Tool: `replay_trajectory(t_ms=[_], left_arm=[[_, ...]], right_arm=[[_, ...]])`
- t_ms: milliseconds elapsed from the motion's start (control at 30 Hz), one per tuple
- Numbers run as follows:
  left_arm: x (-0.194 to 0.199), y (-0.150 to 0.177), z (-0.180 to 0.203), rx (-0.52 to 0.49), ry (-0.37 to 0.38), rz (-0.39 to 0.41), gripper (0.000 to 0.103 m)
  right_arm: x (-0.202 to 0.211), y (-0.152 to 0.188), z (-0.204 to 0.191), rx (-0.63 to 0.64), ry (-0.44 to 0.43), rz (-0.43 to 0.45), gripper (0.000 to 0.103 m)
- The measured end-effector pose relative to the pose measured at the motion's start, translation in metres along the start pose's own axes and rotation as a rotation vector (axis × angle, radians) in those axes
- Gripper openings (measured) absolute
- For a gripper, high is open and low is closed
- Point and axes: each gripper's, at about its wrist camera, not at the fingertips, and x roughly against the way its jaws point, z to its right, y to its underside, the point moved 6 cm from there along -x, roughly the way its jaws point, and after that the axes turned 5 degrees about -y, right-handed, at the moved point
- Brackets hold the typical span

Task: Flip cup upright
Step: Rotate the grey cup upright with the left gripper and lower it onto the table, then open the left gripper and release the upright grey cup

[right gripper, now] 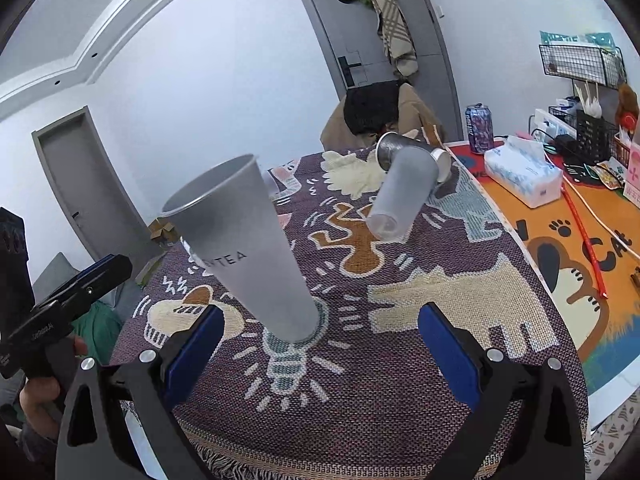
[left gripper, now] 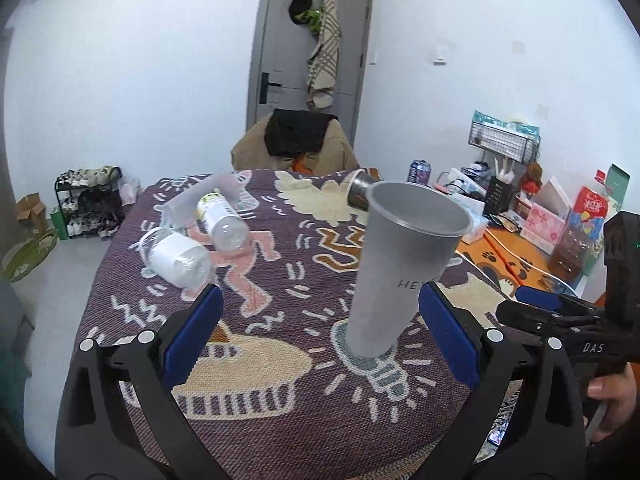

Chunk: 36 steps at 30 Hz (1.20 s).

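Left wrist view: left gripper (left gripper: 320, 316) spread wide, holding nothing. Grey cup (left gripper: 404, 268) stands upright, mouth up, base on the lightbulb motif of the woven cloth (left gripper: 280, 364). It sits just inside the right-hand finger (left gripper: 448, 332), whose pad overlaps the lower wall; contact or a thin gap, can't tell. Left-hand finger well clear. Beyond the fingertips to the left: two clear bottles (left gripper: 200, 240) lying down. Further ahead, a dark tipped cup (left gripper: 360, 194). Other gripper pokes in from the right edge.

Right wrist view: right gripper (right gripper: 320, 340) also spread, empty. Same grey cup (right gripper: 244, 248) upright ahead of the left-hand finger (right gripper: 196, 352), near it, not between the pads. A frosted cup (right gripper: 404, 196) lies on its side well beyond the tips, leaning at a metal cup (right gripper: 394, 150). Tissue box (right gripper: 524, 176) and can (right gripper: 479, 128) off to the right.

Judgement: grey cup looks done; step in hand is letting go and backing off. Do it well: keep both pairs of fingers wide, pull the left gripper straight back along its own axis, no sideways sweep, since its right-hand pad sits at the wall. The cup is tall, narrow-based and on soft cloth, so probably tips easily.
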Motion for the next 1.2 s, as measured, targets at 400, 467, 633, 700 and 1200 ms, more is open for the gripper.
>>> replay_trajectory(t_ms=[400, 467, 633, 700, 1200], left_arm=[[0.023, 0.009, -0.027, 0.059, -0.094, 0.048, 0.097], [0.025, 0.012, -0.029, 0.066, -0.103, 0.046, 0.097], [0.027, 0.022, -0.033, 0.083, -0.135, 0.03, 0.097], [0.027, 0.026, -0.032, 0.081, -0.138, 0.019, 0.097], [0.03, 0.027, -0.029, 0.048, -0.184, 0.022, 0.097]], right_arm=[[0.0, 0.002, -0.012, 0.045, 0.009, 0.022, 0.095], [0.001, 0.002, -0.013, 0.045, 0.011, 0.027, 0.095], [0.002, 0.007, -0.017, 0.056, 0.005, 0.038, 0.095], [0.002, 0.008, -0.017, 0.06, 0.005, 0.045, 0.095], [-0.002, 0.012, -0.026, 0.089, -0.001, 0.04, 0.095]])
